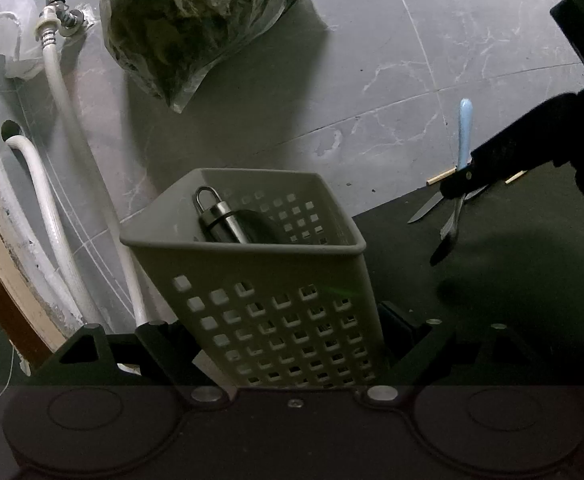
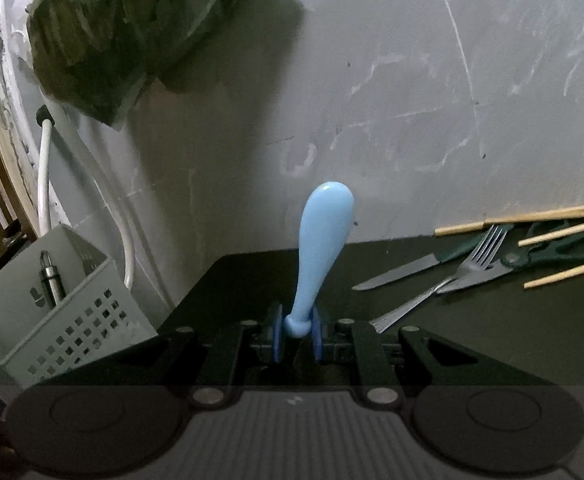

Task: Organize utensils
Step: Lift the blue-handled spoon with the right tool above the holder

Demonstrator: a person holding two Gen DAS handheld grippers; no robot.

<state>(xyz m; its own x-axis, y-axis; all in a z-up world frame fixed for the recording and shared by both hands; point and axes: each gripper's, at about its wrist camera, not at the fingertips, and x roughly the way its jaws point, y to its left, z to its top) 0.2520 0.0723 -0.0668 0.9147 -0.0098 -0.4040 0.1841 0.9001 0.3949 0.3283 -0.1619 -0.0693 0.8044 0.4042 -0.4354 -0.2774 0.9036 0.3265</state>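
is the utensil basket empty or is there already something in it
Not empty. A metal utensil with a loop at its top stands inside the basket, leaning against a wall; the right wrist view shows it too. The basket's bottom is hidden.

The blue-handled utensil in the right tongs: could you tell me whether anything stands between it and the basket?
Nothing visible blocks the way. The blue-handled utensil is clamped in the right tongs, raised above the dark mat; the basket, held by the left tongs, is open-topped with one metal utensil inside.

A clear bag of dark leaves hangs on the grey marble wall — near it a tap with white hoses.
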